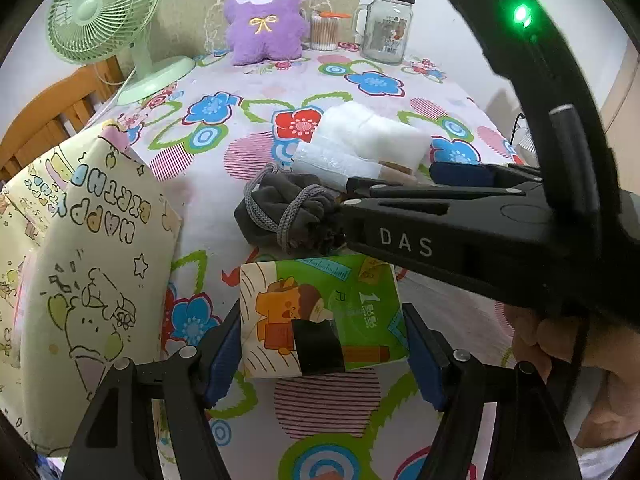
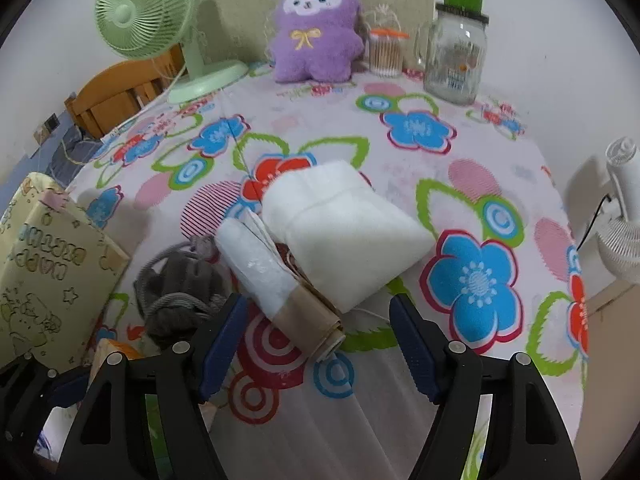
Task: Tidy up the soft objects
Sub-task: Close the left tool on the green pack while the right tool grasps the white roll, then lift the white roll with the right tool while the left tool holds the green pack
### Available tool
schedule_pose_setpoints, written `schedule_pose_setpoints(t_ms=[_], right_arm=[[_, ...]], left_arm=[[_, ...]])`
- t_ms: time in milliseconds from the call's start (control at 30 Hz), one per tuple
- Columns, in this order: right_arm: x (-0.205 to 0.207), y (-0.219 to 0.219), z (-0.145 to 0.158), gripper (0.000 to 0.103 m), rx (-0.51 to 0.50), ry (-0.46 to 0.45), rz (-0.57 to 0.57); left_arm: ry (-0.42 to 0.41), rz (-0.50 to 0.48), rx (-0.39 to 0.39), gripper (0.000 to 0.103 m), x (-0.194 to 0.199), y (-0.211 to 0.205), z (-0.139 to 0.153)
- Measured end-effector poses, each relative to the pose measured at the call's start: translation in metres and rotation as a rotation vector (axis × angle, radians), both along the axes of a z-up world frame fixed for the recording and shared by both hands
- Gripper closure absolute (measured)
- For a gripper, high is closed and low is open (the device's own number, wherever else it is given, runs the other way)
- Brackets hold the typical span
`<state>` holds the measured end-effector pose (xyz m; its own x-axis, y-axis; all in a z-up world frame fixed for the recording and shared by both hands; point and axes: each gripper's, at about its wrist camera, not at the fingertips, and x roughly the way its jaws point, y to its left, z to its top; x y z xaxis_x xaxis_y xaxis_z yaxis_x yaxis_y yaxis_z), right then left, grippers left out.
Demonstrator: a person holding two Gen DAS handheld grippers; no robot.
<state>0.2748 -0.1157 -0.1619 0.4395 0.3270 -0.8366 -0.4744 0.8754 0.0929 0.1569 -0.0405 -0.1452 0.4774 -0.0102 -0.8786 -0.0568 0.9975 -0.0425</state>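
Blue rubber pads line the fingers of both tools, and that matters for soft goods. Our left gripper point(image 1: 322, 354) stands spread around the tissue pack point(image 1: 320, 316), a pad close on each side; whether the pads actually press the wrapper we cannot tell. Our right gripper point(image 2: 316, 346) has its fingers released and apart, with nothing clamped. The end of the plastic roll point(image 2: 280, 284) lies between them, untouched. In the left wrist view that tool reaches across just above the grey drawstring pouch point(image 1: 288, 212). We judge that the step in hand is gathering these soft things into the gift bag point(image 1: 84, 264) standing at the left edge of the table point(image 1: 452, 88). To do it well, we should close on the middle of the tissue pack, squeeze only until it stops slipping, lift it clear of the cloth, and carry it over the bag's mouth before letting go. The right tool is best brought down squarely over the roll or the pouch, taking the bulk and not a loose cord. By our count there is one tissue pack, one drawstring pouch, one plastic roll and one folded white cloth point(image 2: 344, 236), all near the middle of the table. At the back stand one purple plush toy point(image 1: 262, 18), one green fan point(image 1: 104, 12), one glass jar point(image 1: 386, 26) and one tub of cotton swabs point(image 1: 324, 32).
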Motion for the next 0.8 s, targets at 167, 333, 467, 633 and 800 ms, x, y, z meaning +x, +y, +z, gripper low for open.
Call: schedule_pose_setpoints(t_ms=[167, 333, 467, 633, 800], right_arm=[[0.003, 0.002, -0.004, 0.063, -0.029, -0.009, 0.0], [0.002, 0.001, -0.002, 0.08, -0.031, -0.004, 0.002], [-0.003, -0.002, 0.006, 0.084, -0.021, -0.022, -0.011], [-0.012, -0.007, 0.017, 0.087, -0.002, -0.044, -0.02], [-0.02, -0.011, 0.03, 0.088, 0.013, -0.068, -0.03]], left_arm=[[0.007, -0.002, -0.002, 0.028, 0.002, -0.001, -0.003], [0.006, -0.001, -0.007, 0.028, 0.002, 0.0, -0.003], [-0.001, -0.002, -0.009, 0.028, 0.0, 0.0, 0.0], [-0.018, -0.001, -0.01, 0.028, -0.005, 0.001, 0.007], [-0.029, -0.002, -0.01, 0.028, -0.011, 0.0, 0.013]])
